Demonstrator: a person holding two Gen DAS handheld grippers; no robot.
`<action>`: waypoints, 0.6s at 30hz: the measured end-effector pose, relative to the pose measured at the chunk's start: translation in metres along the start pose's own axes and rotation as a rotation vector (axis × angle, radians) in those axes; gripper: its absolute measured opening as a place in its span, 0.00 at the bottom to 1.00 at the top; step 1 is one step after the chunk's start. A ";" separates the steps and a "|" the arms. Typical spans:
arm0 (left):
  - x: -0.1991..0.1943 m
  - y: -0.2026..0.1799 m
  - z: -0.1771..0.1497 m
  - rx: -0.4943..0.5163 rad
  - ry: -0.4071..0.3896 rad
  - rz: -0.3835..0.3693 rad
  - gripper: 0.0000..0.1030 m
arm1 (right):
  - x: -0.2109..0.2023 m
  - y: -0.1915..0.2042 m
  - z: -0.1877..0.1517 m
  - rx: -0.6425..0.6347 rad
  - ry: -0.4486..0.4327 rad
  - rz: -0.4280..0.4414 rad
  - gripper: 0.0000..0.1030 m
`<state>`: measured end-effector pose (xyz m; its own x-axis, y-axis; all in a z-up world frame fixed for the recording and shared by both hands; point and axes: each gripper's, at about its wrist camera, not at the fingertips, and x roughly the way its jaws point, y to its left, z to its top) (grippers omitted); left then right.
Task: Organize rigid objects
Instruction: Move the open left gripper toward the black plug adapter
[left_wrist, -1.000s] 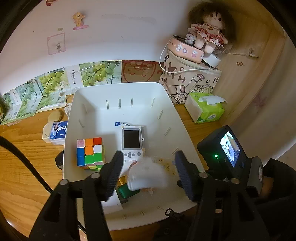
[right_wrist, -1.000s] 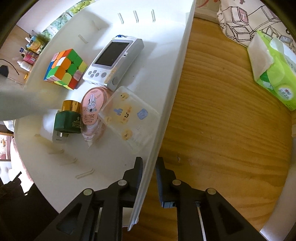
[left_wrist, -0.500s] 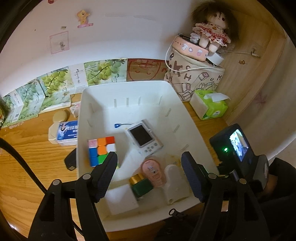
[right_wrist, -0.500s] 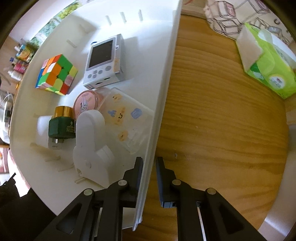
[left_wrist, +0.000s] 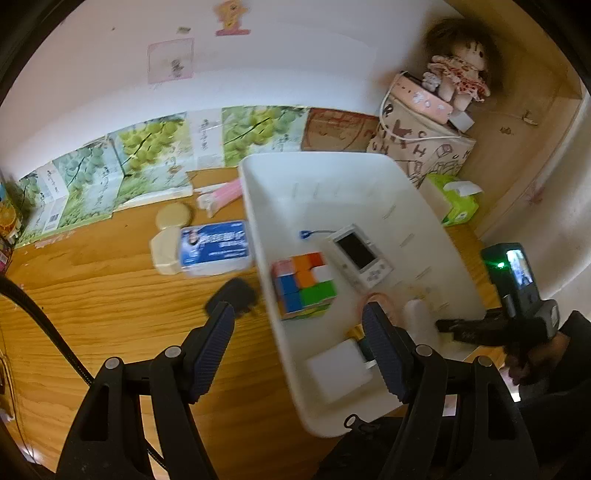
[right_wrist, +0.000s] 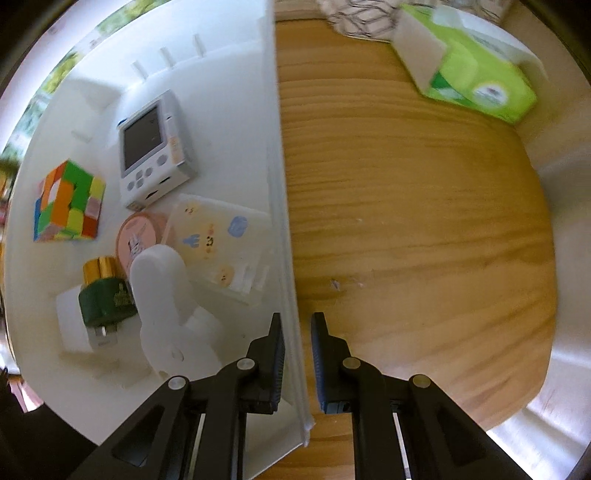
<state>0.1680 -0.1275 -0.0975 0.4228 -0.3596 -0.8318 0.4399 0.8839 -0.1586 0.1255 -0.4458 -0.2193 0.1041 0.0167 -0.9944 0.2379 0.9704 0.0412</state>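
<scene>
Seven small rigid things already lie in the white plastic bin (left_wrist: 325, 177): a scrambled Rubik's cube (right_wrist: 68, 203), a white handheld game console (right_wrist: 153, 147), a round pink case (right_wrist: 135, 240) with a rabbit print, a clear box with cartoon stickers (right_wrist: 221, 240), a green jar with a gold cap (right_wrist: 101, 291), a white moulded plastic piece (right_wrist: 166, 306) and a flat white block (left_wrist: 338, 371) at the near end. They sit loosely together on the bin floor, several touching, none stacked neatly.

The right gripper (right_wrist: 297, 350) has its jaws narrowed onto the bin's right wall, one finger inside and one outside, so it pinches the rim and steadies the bin on the wooden table (right_wrist: 406, 221). The left gripper (left_wrist: 297, 325) hangs wide apart and holds nothing, one finger over the table and the other over the bin's interior.

Judging by what is left outside, the sorting is well along but not finished. On the table just left of the bin lie a black object (left_wrist: 232, 295), too blurred to identify, a blue-labelled white container (left_wrist: 214, 251) and two round cream pieces (left_wrist: 173, 218), and a pink-and-white item (left_wrist: 218, 195) rests near the far corner. The black object sits nearest the left gripper's opening and looks the likely next pick. The green tissue pack (right_wrist: 469, 70), being soft, probably stays out.
</scene>
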 end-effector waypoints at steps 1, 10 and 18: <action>0.000 0.005 0.000 0.003 0.004 0.000 0.73 | 0.000 0.000 -0.001 0.016 -0.002 -0.007 0.13; 0.020 0.046 0.005 0.144 0.113 0.003 0.73 | 0.003 -0.002 -0.013 0.165 -0.033 -0.056 0.13; 0.061 0.052 0.007 0.305 0.226 0.001 0.73 | 0.007 -0.004 -0.023 0.235 -0.058 -0.065 0.15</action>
<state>0.2227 -0.1055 -0.1531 0.2531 -0.2536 -0.9336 0.6699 0.7422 -0.0200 0.1026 -0.4443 -0.2292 0.1348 -0.0647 -0.9888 0.4631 0.8863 0.0051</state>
